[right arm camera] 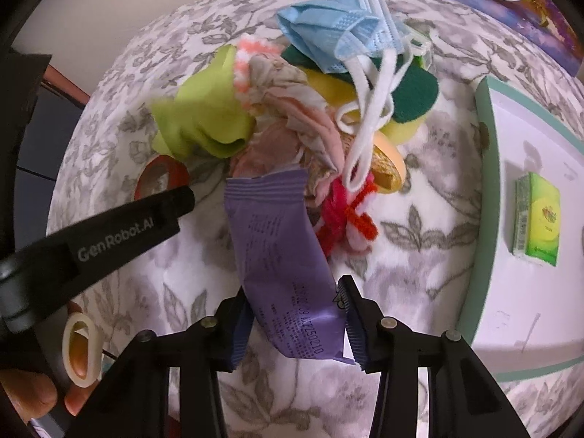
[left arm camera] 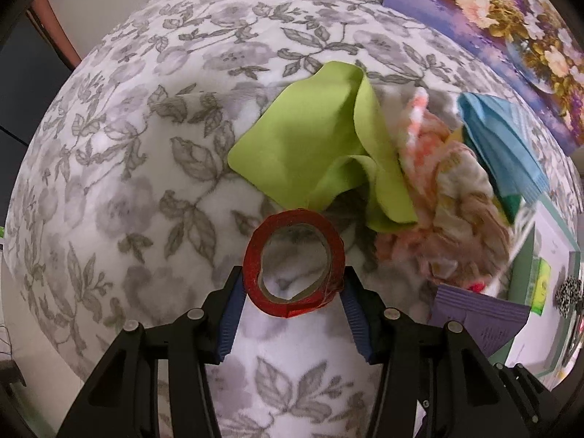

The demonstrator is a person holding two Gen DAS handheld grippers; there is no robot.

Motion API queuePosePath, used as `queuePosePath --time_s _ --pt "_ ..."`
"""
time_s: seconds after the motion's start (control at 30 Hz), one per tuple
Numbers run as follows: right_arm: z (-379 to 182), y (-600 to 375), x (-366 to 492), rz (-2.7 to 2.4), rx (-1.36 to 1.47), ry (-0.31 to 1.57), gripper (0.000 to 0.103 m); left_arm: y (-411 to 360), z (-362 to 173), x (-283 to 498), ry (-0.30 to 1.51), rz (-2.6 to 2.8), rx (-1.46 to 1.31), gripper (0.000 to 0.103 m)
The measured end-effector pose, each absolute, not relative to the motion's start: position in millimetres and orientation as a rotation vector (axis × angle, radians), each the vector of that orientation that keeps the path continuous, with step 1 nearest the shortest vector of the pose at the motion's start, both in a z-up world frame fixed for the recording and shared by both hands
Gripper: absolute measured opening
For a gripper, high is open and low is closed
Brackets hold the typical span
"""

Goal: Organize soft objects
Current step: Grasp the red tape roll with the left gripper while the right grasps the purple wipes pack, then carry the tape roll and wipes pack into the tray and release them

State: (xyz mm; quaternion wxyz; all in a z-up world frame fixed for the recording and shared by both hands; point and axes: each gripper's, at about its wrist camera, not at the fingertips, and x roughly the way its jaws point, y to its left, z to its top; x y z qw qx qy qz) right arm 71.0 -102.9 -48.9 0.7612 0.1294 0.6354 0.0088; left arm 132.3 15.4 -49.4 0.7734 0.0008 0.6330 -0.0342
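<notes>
A red tape roll (left arm camera: 292, 259) stands between the blue pads of my left gripper (left arm camera: 294, 277), which is shut on it just above the floral blanket. Beyond it lies a lime-green cloth (left arm camera: 310, 146) against a heap of pink and beige fabric (left arm camera: 449, 211), with a blue face mask (left arm camera: 500, 146) behind. My right gripper (right arm camera: 294, 288) is shut on the lower end of a purple packet (right arm camera: 277, 248), whose upper end reaches the heap. The mask (right arm camera: 339, 25) lies on top of a yellow-green sponge (right arm camera: 412, 98). Red and pink yarn (right arm camera: 346, 215) lies beside the packet.
A white tray with a mint rim (right arm camera: 487, 138) sits at the right and holds a green tissue pack (right arm camera: 536, 215). A flower painting (left arm camera: 511, 36) leans at the back right. The left gripper's black body (right arm camera: 109, 233) and a person's hand (right arm camera: 36, 398) fill the right view's left edge.
</notes>
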Motion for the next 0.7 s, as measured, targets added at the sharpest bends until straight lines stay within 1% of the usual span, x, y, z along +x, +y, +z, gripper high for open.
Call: queuePosePath --time_s 0.4,0.7 --pt "-12.9 -128.1 30.2 0.016 0.344 1.319 0.047 29.1 -2.1 81.5 1.278 -0.069 -0.003 0.054" --pt "4.5 -171.4 13.7 -0.048 0.418 1.273 0.047 -10.9 20.7 77.7 1.195 -0.116 0.044 0.054"
